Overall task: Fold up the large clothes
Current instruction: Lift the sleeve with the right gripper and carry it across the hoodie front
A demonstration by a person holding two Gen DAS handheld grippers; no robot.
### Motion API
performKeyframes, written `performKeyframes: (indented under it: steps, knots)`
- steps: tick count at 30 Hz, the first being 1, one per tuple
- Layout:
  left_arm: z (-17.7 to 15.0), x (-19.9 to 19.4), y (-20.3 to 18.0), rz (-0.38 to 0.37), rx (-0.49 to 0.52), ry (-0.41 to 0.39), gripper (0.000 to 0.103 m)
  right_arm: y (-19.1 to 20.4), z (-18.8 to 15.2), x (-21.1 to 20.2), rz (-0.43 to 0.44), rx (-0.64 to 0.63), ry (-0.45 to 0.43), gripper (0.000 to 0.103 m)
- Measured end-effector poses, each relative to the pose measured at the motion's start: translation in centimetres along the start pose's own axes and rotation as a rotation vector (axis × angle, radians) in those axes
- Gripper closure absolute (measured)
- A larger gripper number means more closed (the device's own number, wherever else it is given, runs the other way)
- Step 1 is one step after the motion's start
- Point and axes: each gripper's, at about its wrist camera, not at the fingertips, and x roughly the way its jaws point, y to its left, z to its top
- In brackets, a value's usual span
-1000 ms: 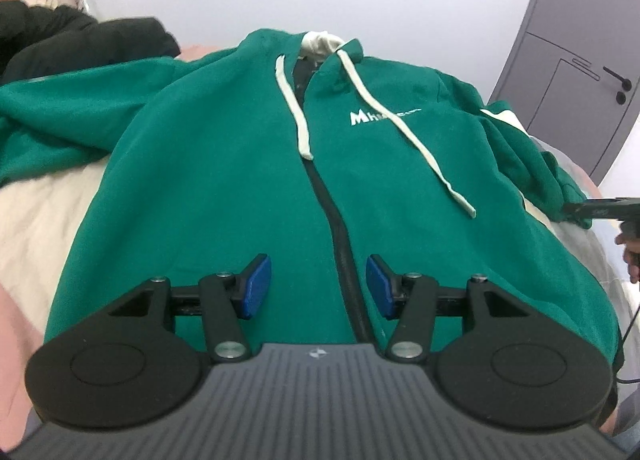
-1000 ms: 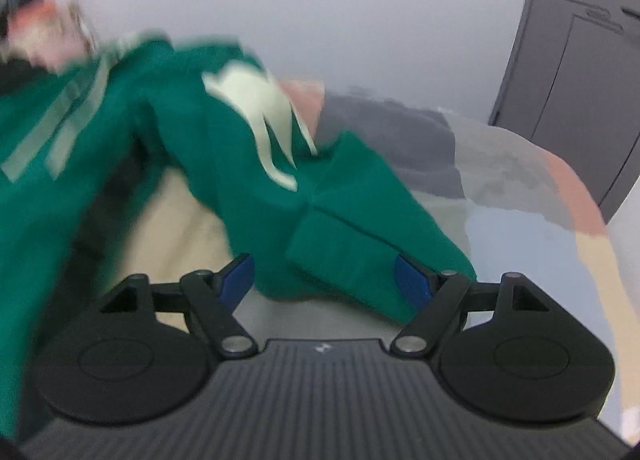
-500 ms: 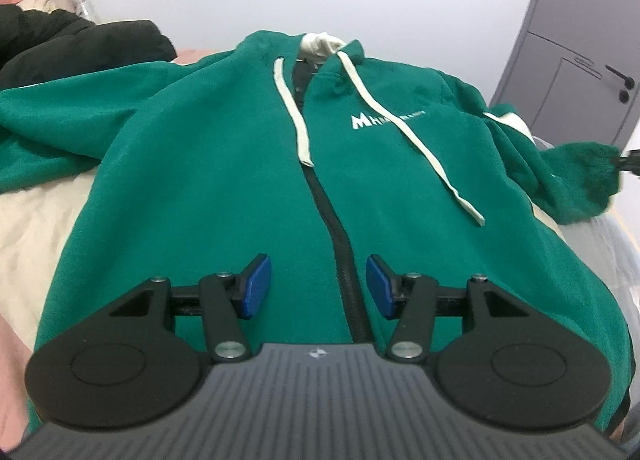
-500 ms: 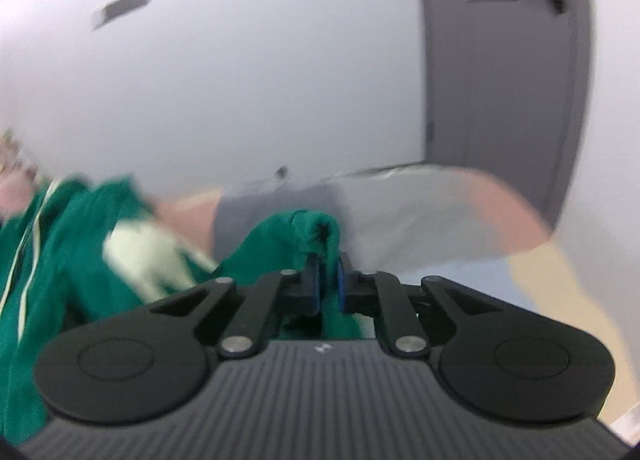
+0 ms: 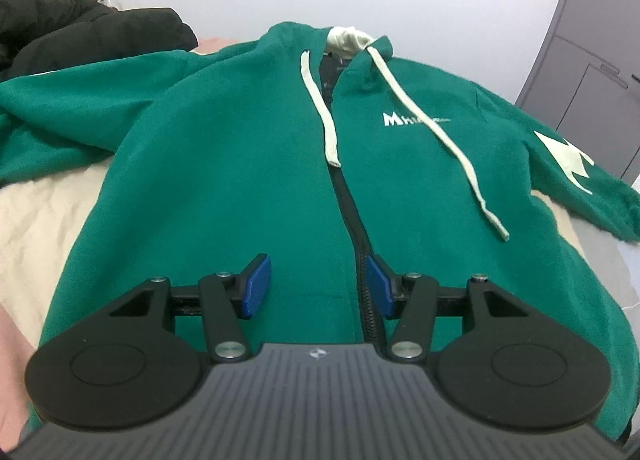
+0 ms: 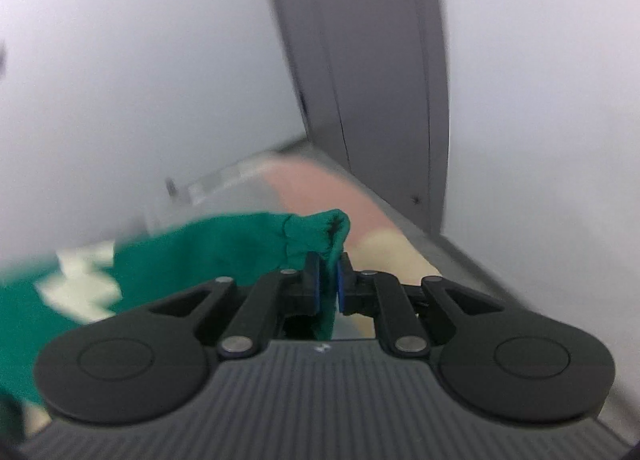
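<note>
A green zip hoodie [image 5: 224, 164] with white drawstrings lies front up on the bed, hood at the far end. My left gripper [image 5: 318, 286] hovers open over its lower front, the black zip running just inside the right finger, nothing between the pads. The hoodie's right sleeve [image 5: 576, 180] with a white patch stretches out to the right edge of the left wrist view. In the blurred right wrist view, my right gripper [image 6: 328, 284] is shut on the green sleeve cuff [image 6: 320, 232], and the sleeve trails away to the left.
A black garment [image 5: 80, 40] is piled at the far left of the bed, with pink and cream things behind it. Cream bedding [image 5: 36, 228] shows left of the hoodie. A grey door [image 6: 360, 80] and white wall stand beyond the bed's right side.
The right gripper closed on the sleeve cuff and pulled it out to the right, rolling as it went. The crumpled right sleeve now lies stretched out. The left gripper stayed open over the hem.
</note>
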Motion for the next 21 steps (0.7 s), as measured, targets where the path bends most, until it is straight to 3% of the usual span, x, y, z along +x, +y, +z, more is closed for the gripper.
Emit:
performKeyframes:
  steps: [2, 6, 7, 8, 10, 14, 18, 21]
  knots:
    - [0.2, 0.3, -0.4, -0.002, 0.009, 0.008, 0.044, 0.0, -1.3, 1.0, -0.014, -0.009, 0.009, 0.087]
    - [0.0, 0.1, -1.1, 0.007, 0.033, 0.003, 0.044, -1.9, -1.6, 1.1, 0.008, 0.145, -0.007, 0.085]
    - [0.0, 0.1, -1.3, 0.007, 0.033, 0.003, 0.044, -2.4, -1.4, 0.8, 0.013, 0.176, -0.009, 0.078]
    - [-0.1, -0.1, -1.3, 0.006, 0.033, 0.002, 0.044, -2.9, -1.2, 0.3, 0.019, 0.205, -0.014, 0.052]
    - [-0.3, -0.3, -1.4, 0.005, 0.035, 0.002, 0.044, -3.3, -0.8, -0.9, 0.022, 0.23, -0.02, 0.019]
    - [-0.6, -0.5, -1.4, -0.002, 0.028, 0.002, 0.044, -2.9, -1.2, -4.1, 0.115, 0.282, -0.07, 0.021]
    - [-1.3, -0.7, -1.3, -0.001, 0.018, 0.006, 0.044, -2.4, -3.4, -4.2, 0.267, 0.395, -0.005, 0.019]
    - [-1.7, -0.7, -1.1, 0.001, 0.01, 0.016, 0.044, -1.5, -6.1, -2.0, 0.35, 0.479, 0.076, 0.02]
